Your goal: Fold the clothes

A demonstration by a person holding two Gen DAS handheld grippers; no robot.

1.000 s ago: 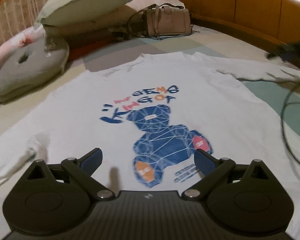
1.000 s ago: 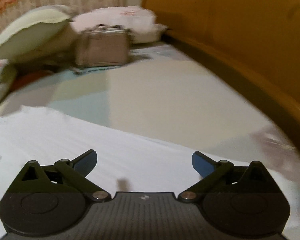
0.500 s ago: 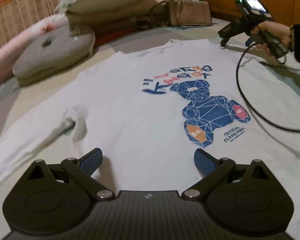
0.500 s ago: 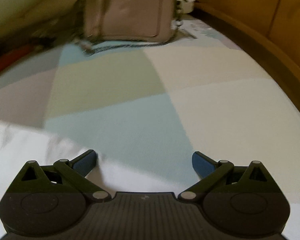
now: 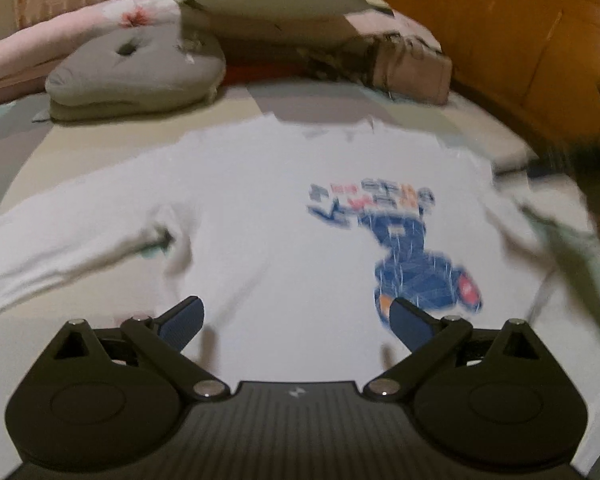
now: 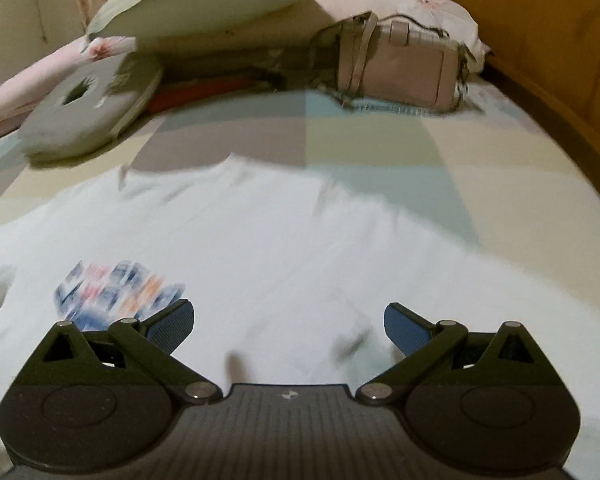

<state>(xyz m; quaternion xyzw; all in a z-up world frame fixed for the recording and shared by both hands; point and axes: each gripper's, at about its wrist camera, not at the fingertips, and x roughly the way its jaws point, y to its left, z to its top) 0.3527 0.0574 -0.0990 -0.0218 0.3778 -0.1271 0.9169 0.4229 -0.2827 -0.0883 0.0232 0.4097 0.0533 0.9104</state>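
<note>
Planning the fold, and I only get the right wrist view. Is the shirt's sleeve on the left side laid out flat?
Observer: Mostly. The left sleeve stretches out sideways, with a bunched crease at the armpit.
Operator: And the left hand-held gripper?
Observer: The left hand-held gripper is open over the shirt's lower front, holding nothing.
Operator: What sits below the lettering?
Observer: A blurred blue figure with orange and red patches.

Matt white cloth shirt (image 5: 268,216), glossy wooden headboard (image 5: 500,40), smooth leather-like handbag (image 6: 404,68), soft fabric pillows (image 6: 204,0).
</note>
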